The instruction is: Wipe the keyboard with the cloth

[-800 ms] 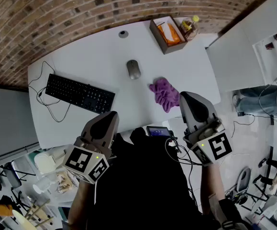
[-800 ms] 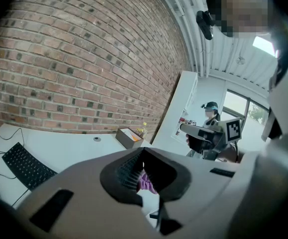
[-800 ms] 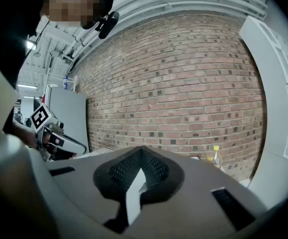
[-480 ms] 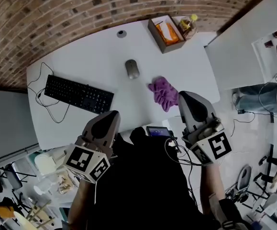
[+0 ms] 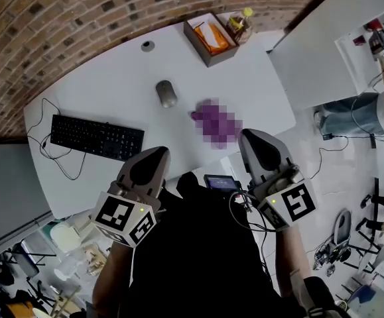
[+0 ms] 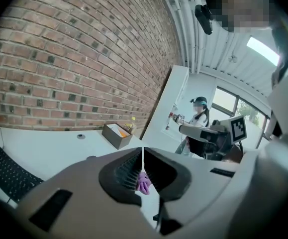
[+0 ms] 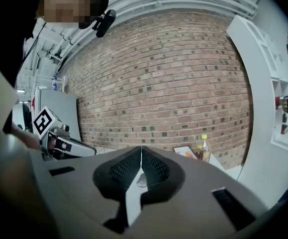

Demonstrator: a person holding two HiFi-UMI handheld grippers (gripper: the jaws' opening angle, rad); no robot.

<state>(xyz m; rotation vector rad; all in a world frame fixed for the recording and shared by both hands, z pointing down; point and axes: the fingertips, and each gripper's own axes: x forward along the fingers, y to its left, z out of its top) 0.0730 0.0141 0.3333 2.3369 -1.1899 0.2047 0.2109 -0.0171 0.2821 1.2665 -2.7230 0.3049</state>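
Observation:
A black keyboard lies on the left part of the white table, its cable looping off the left end. The purple cloth lies crumpled at the table's front right; the left gripper view shows it through the jaw gap as the cloth. My left gripper hovers at the table's front edge, below and right of the keyboard, shut and empty. My right gripper hangs just below and right of the cloth, also shut with nothing in it. Neither gripper touches the cloth or the keyboard.
A grey mouse sits mid-table, with a small round disc behind it. A brown box and a bottle stand at the back right. A brick wall runs behind; a white cabinet and a person are to the right.
The head view has swung, so the table and its things sit further left and up in the picture. Both grippers stay shut near the front edge, the left one slightly further right.

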